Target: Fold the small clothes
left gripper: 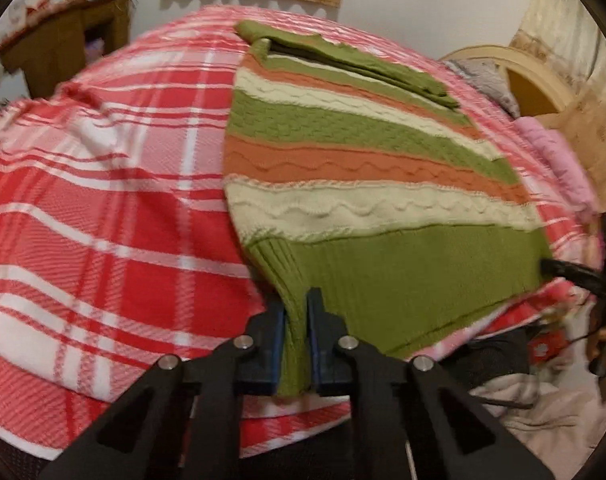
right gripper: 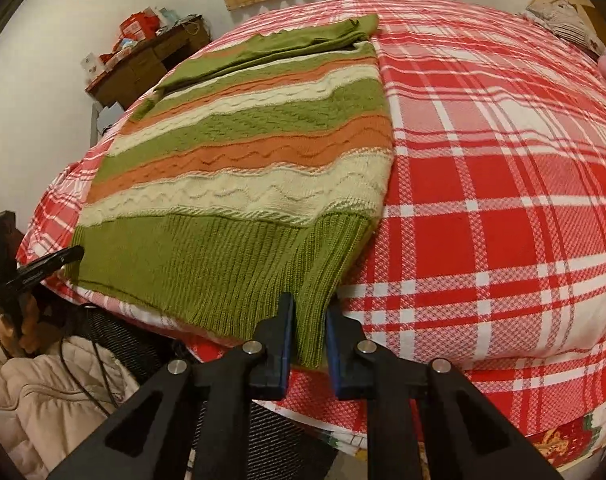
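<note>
Left gripper (left gripper: 295, 310): jaws drawn narrow, blue pads pinching the green ribbed hem of the striped sweater (left gripper: 343, 168) at its near left corner. The knit bunches into a vertical fold between the pads and runs back toward the camera. Grip looks firm; fabric fills the gap.

Right gripper (right gripper: 310, 308): jaws likewise narrow, clamped on the ribbed hem at the sweater's (right gripper: 243, 160) near right corner. A tongue of green rib hangs down between the pads.

Sweater: lies flat on the bed, spread away from both grippers, hem nearest, neck end farthest. Bands of green, orange and cream cable knit cross it from side to side. A green sleeve (left gripper: 363, 68) is folded across the far end of the body. The hem edge sits at the near edge of the bed, just ahead of the fingertips.

Bedcover (left gripper: 103, 200): red, pink and white plaid, extending beyond the sweater to the left of the left gripper and to the right of the right gripper (right gripper: 503, 200).

Cross views: the right gripper's black tip shows at the far right of the left wrist view (left gripper: 575, 276), touching the hem corner; the left gripper's tip shows at the far left of the right wrist view (right gripper: 59, 260), at the opposite corner.

Beyond the bed: wooden cabinet (right gripper: 143, 64) against the wall, cluttered on top.
</note>
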`<state>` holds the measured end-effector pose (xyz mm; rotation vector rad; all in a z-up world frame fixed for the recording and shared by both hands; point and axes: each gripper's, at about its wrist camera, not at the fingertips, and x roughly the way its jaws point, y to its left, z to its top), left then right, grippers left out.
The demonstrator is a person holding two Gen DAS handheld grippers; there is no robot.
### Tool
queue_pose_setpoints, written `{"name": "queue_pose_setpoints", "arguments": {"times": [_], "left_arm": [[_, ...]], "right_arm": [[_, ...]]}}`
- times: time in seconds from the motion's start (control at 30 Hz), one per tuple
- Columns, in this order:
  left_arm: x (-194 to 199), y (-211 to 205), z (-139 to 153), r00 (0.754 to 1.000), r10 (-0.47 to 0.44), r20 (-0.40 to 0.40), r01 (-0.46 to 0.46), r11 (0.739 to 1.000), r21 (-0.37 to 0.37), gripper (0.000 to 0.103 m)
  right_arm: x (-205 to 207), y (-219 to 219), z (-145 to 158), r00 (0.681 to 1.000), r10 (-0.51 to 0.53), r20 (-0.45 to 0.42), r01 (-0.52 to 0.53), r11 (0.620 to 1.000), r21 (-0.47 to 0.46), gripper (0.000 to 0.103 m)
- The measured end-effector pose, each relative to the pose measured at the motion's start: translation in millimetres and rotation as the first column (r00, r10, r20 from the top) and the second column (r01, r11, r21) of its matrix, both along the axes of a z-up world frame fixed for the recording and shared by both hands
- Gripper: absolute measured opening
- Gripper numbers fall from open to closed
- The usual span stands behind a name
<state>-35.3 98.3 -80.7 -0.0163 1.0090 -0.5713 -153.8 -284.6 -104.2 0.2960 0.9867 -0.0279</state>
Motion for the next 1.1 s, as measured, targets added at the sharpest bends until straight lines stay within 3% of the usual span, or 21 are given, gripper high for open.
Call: {"name": "queue_pose_setpoints", "arguments": {"times": [0.1,0.3,0.4,0.47,0.63,0.73,0.8,0.87,0.97,1.1], "left_arm": [[5,-2,11,1.000,-0.003,0.004,0.003,1.000,-0.027,0.011],[33,-25,53,0.992,-0.051,0.119,0.056,0.998,-0.037,0.010],[65,-32,72,0.987,-0.051,0.150,0.063,0.995,-0.076,0.011],[89,-37,82,0.984,-0.022,0.179,0.032,0.998,-0.050,0.010],[119,-20,110,0.971,0.029,0.236,-0.011,0.997,-0.079,0.011],[120,-7,114,0.958,0.037,0.284,-0.028,0.999,-0.035,0.019],[120,5,110,0.957,0.040,0.288,-0.037,0.999,-0.017,0.034],[116,18,102,0.958,0.041,0.282,-0.039,0.999,-0.016,0.056],[108,23,88,0.965,-0.003,0.263,0.008,1.000,-0.016,0.069],[103,13,68,0.979,-0.090,0.184,0.103,0.993,-0.062,0.078]], "right_arm": [[2,-1,13,0.999,0.033,0.022,-0.035,0.997,0.076,0.009],[35,-10,59,0.987,0.059,0.148,-0.089,0.974,0.208,0.008],[69,-16,81,0.977,0.070,0.204,-0.115,0.969,0.218,0.008],[91,-22,88,0.974,0.059,0.219,-0.107,0.971,0.214,0.008],[163,-54,79,0.980,-0.049,0.195,0.006,0.976,0.216,0.007],[189,-74,59,0.980,-0.127,0.150,0.093,0.972,0.215,0.006],[203,-91,40,0.975,-0.194,0.112,0.164,0.958,0.236,0.003],[207,-99,29,0.967,-0.237,0.091,0.214,0.955,0.206,0.000],[209,-107,14,0.964,-0.255,0.072,0.233,0.946,0.224,0.000],[195,-102,22,0.961,-0.243,0.131,0.208,0.950,0.233,0.000]]}}
